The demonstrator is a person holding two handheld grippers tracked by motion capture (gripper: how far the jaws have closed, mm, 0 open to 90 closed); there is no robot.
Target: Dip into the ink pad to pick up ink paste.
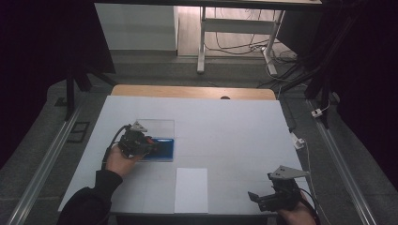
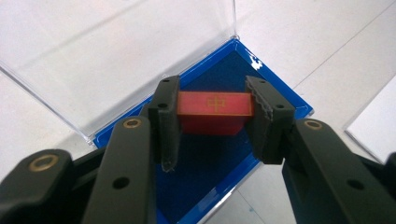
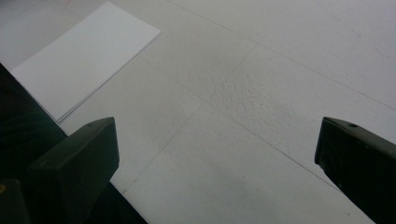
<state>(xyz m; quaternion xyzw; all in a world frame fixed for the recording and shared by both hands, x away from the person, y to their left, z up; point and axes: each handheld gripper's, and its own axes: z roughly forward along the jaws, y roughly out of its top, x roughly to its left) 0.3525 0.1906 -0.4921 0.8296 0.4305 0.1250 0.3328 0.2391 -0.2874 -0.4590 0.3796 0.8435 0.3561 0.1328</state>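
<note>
Left gripper (image 2: 215,123) clamps red rectangular block (image 2: 215,108)
We see it over blue felt-lined case (image 2: 280,100), clear lid up; right gripper (image 3: 217,163) wide open, empty.

You're looking at a red block (image 2: 215,111) bearing a gold mark, a blue case (image 2: 212,158), black grippers, and a white counter (image 1: 234,136).

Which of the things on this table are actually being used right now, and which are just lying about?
In use:
- red block, clamped in the left gripper
- blue case, with its clear lid open, under the block

Lying about:
- white paper stack, untouched
- right gripper, jaws wide open, holding nothing
</note>
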